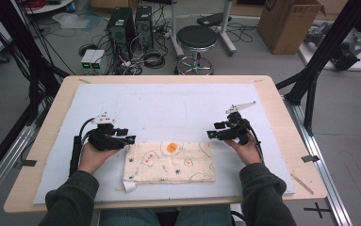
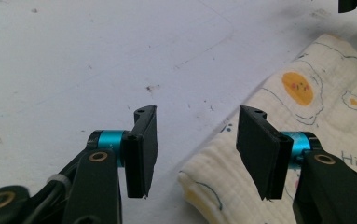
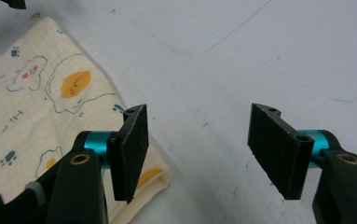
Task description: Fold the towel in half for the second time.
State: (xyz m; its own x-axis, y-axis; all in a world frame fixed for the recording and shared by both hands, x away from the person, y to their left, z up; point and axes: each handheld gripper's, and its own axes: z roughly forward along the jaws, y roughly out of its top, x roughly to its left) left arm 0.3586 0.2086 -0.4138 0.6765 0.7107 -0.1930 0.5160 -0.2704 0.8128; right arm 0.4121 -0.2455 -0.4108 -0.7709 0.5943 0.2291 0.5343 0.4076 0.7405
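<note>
Two hand-held tools hover at either end of a folded cream muslin cloth printed with fried eggs and small paw marks point(image 1: 169, 162), which lies flat on the white padded mat point(image 1: 168, 108) covering the pale wooden counter point(image 1: 282, 101), near the person's edge and roughly midway between the hands. In the high view the left tool point(image 1: 130, 139) sits just beside the cloth's far left corner, held in the person's left hand point(image 1: 93, 155), while the right tool point(image 1: 209, 134) sits just beside the far right corner, held in the right hand point(image 1: 246, 149); both point inward toward each other. In the left gripper view the left tool point(image 2: 195, 149) is released, its two black jaws standing apart with the rolled corner of the cloth point(image 2: 306, 121) lying below and between them, nearer the right-hand jaw; the pads press on nothing. In the right gripper view the right tool point(image 3: 199, 154) is likewise released, jaws wide apart over bare mat point(image 3: 260, 56), with the cloth's folded corner point(image 3: 41, 102) under and behind the left-hand jaw, not pinched. Whether either jaw tip touches the fabric cannot be told. Beyond the counter, on the grey floor, stand a round black stool point(image 1: 196, 37), two dark computer towers point(image 1: 131, 26) amid tangled cables, and a brown cardboard box point(image 1: 289, 23).
</note>
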